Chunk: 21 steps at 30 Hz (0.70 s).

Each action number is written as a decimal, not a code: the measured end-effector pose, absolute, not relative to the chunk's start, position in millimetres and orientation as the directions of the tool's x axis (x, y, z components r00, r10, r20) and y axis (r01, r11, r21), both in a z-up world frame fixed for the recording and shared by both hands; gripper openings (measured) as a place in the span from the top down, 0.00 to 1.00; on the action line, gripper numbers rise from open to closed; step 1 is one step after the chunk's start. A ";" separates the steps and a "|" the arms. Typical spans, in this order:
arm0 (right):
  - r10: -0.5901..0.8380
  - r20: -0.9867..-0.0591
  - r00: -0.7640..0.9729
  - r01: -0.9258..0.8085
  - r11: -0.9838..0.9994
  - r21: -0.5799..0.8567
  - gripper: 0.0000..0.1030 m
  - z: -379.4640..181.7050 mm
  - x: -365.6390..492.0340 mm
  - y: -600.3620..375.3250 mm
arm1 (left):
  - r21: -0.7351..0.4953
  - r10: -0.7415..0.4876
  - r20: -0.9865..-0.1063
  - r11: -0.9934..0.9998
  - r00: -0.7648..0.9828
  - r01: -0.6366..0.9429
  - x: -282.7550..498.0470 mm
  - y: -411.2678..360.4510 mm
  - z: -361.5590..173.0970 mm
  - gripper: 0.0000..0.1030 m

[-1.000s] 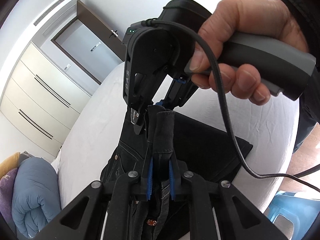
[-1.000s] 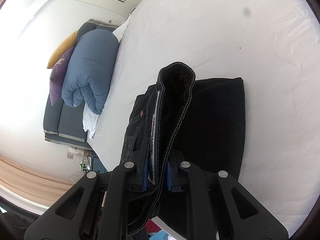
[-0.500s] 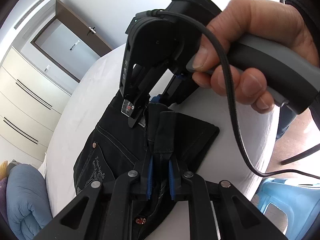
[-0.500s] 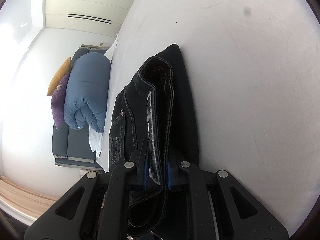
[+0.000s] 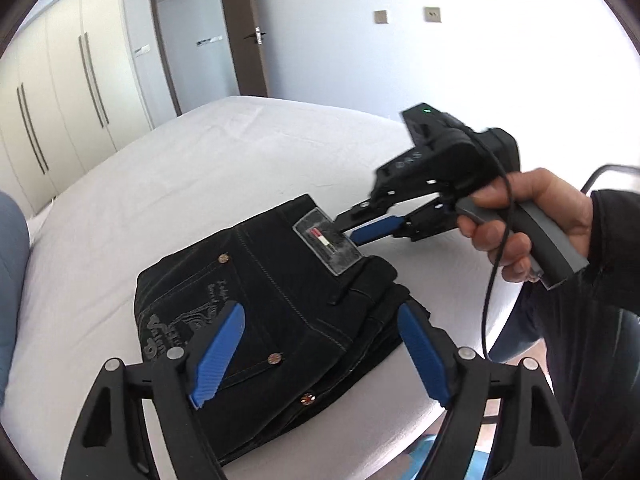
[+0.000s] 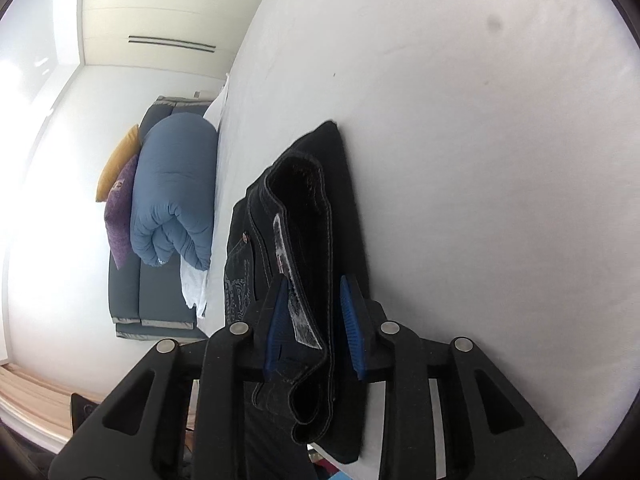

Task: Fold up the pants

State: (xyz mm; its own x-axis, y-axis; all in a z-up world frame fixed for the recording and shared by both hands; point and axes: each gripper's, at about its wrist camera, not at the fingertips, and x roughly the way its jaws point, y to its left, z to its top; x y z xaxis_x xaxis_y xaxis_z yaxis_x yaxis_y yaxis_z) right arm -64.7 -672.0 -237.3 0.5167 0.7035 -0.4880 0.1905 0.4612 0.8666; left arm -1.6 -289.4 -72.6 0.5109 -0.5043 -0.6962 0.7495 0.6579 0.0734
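The black jeans [image 5: 272, 304] lie folded in a thick stack on the white bed [image 5: 168, 184], near its corner, back pocket and waistband label facing up. My left gripper [image 5: 320, 344] is open and empty, hovering just above the stack with its blue pads apart. My right gripper [image 5: 352, 232] reaches in from the right at the waistband beside the label. In the right wrist view the waistband fold [image 6: 308, 264] sits between my right gripper's [image 6: 314, 308] blue pads, which stand slightly apart from the cloth.
A rolled blue duvet [image 6: 172, 192] with purple and yellow pillows lies on a grey sofa beyond the bed. Wardrobe doors [image 5: 52, 92] and a room door [image 5: 200, 36] stand behind. The bed edge runs close under the jeans, with a blue stool [image 5: 424, 452] below.
Both grippers lowered the held waistband onto the folded legs. My left gripper let go, opened wide and pulled back. My right gripper's pads loosened around the waistband.
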 end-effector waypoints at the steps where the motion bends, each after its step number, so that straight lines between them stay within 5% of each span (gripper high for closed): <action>1: 0.707 -0.472 0.526 0.175 0.453 0.874 0.74 -229.7 -68.3 -675.8 | 0.034 -0.509 -0.702 0.675 0.499 0.737 9.1 -280.5 -72.0 0.21; 5: 0.787 -0.391 0.478 0.035 0.428 0.903 0.74 -194.3 -68.2 -651.4 | -0.129 -0.529 -0.755 0.700 0.388 0.703 64.9 -259.0 -82.4 0.45; 7: 0.798 -0.419 0.434 -0.004 0.467 0.884 0.75 -186.3 -63.0 -626.3 | -0.214 -0.550 -0.762 0.713 0.343 0.668 90.2 -251.4 -90.6 0.55; 9: 0.785 -0.455 0.420 -0.008 0.505 0.863 0.87 -186.1 -54.2 -609.5 | -0.250 -0.535 -0.776 0.748 0.335 0.615 116.9 -245.4 -98.4 0.84; 11: 0.757 -0.500 0.421 0.033 0.538 0.843 0.91 -191.0 -38.8 -602.4 | -0.286 -0.530 -0.782 0.774 0.329 0.565 146.7 -238.9 -104.3 0.93; 17: 0.760 -0.498 0.418 0.100 0.507 0.856 0.95 -203.6 -3.2 -597.4 | -0.342 -0.498 -0.833 0.806 0.240 0.483 190.8 -243.1 -137.7 0.95; 21: 0.709 -0.621 0.334 0.178 0.600 0.780 1.00 -238.6 -14.0 -590.3 | -0.305 -0.455 -0.858 0.826 0.240 0.474 174.0 -243.4 -162.2 0.96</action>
